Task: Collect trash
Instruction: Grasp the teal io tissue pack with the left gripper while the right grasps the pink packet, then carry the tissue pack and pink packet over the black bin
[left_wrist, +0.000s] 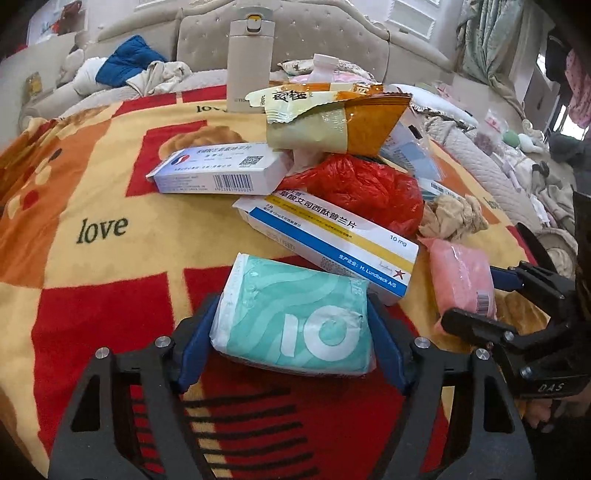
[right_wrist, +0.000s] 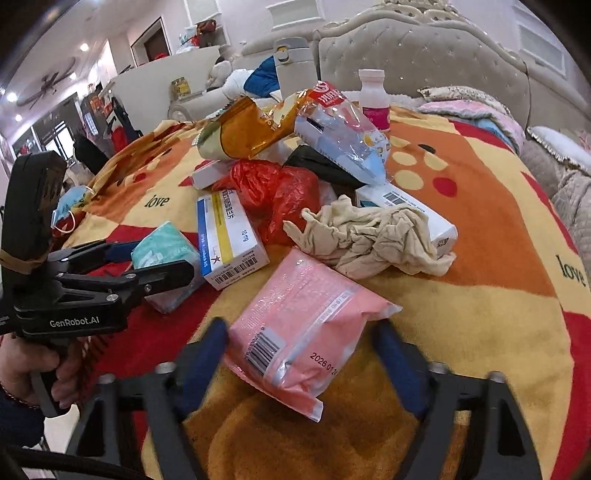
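A heap of trash lies on the red and yellow "love" blanket (left_wrist: 103, 177). A teal tissue pack (left_wrist: 280, 295) sits between the blue pads of my left gripper (left_wrist: 293, 310), which press on both its sides. My right gripper (right_wrist: 301, 328) is shut on a pink plastic packet (right_wrist: 306, 295) at the heap's right edge. In the left wrist view the right gripper (left_wrist: 471, 299) straddles the pink packet (left_wrist: 461, 266). Behind them lie a blue and yellow medicine box (left_wrist: 332, 236), a white box (left_wrist: 218, 170), a red plastic bag (left_wrist: 365, 184), a crumpled beige glove (right_wrist: 373, 236) and an orange snack wrapper (left_wrist: 369, 125).
A beige thermos (left_wrist: 247, 62) and a white bottle with a pink label (right_wrist: 373, 99) stand behind the heap. A blue face mask (right_wrist: 70, 206) lies at the blanket's left edge. A hand (right_wrist: 33, 365) holds the left gripper's handle. Bedding and a padded headboard (right_wrist: 424, 62) lie beyond.
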